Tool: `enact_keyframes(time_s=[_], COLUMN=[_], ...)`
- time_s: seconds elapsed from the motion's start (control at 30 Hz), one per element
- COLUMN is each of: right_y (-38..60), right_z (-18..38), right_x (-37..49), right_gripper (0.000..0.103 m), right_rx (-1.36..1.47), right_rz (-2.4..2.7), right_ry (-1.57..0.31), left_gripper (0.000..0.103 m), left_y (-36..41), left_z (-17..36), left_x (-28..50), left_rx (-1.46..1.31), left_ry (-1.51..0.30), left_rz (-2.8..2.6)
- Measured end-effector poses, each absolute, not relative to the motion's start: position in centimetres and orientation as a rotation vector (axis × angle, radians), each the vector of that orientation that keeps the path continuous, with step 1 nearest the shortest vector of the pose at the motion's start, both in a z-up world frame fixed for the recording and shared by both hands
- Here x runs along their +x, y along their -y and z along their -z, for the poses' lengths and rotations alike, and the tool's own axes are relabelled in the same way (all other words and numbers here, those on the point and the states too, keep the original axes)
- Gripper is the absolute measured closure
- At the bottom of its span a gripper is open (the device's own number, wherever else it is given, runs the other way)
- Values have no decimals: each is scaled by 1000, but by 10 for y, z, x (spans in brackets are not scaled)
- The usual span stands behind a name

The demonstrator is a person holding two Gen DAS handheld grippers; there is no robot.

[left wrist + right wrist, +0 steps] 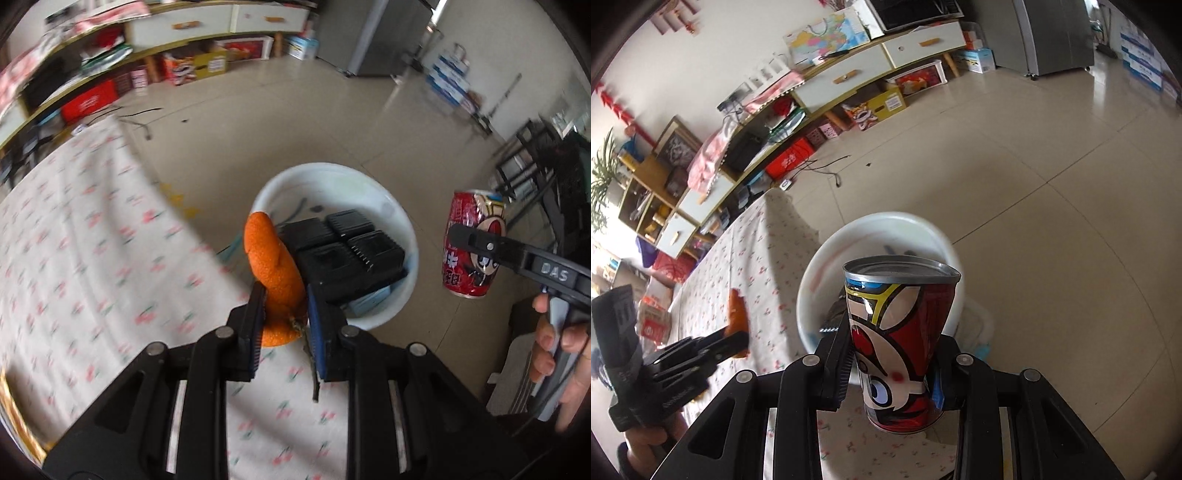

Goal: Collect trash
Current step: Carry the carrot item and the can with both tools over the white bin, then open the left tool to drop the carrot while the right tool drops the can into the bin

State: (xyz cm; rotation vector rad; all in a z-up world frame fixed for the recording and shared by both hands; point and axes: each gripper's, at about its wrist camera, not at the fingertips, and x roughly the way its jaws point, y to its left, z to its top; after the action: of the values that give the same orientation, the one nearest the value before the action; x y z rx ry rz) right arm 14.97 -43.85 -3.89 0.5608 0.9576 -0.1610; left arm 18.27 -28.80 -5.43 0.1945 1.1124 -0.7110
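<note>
Left wrist view: left gripper (286, 308), jaws clamped on orange peel (275, 266), curled, pitted skin, stem nub at the bottom, held over the edge of the counter (92, 240) with cherry-print cloth, just beside the white bin (408, 236) on the floor. Black ribbed trays (345, 254) and blue packaging inside bin. Right wrist view: right gripper (890, 363), jaws clamped on red cartoon-print can (901, 347), dented, silver rim squashed to a point, held upright above the bin rim. Shelving (827, 88) along the far wall.
</note>
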Motion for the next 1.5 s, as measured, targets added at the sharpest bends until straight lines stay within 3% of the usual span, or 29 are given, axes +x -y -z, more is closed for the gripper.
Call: enact_keyframes(time_s=[0.3,0.37,0.43,0.6,0.77,1.23,1.4,1.5], right_y=[460,460,461,449,425,383,388,386], right_z=[45,47,48,46,47,92,88,79], right_x=[156,157,161,174,197,244,240,236], right_gripper=[69,69,69,69,69,68,49,47], right_rx=[586,588,590,567,597,660,672,654], right_rz=[194,198,201,191,103,78,116,125], right_ry=[-945,-945,-945,-942,-953,-1131,-1121,-1111], left_gripper=[76,58,48,46,36,25,19,17], left_y=[314,311,308,289,258,164,131,111], left_z=[60,55,50,37,28,28,24,23], left_x=[197,195,193,191,190,180,175,173], left_rx=[236,226,224,208,168,119,126,127], left_ry=[-1093,-1066,-1031,-999,-993,-1063,-1054,-1048], left_rz=[779,793,789,783,752,599,542,501])
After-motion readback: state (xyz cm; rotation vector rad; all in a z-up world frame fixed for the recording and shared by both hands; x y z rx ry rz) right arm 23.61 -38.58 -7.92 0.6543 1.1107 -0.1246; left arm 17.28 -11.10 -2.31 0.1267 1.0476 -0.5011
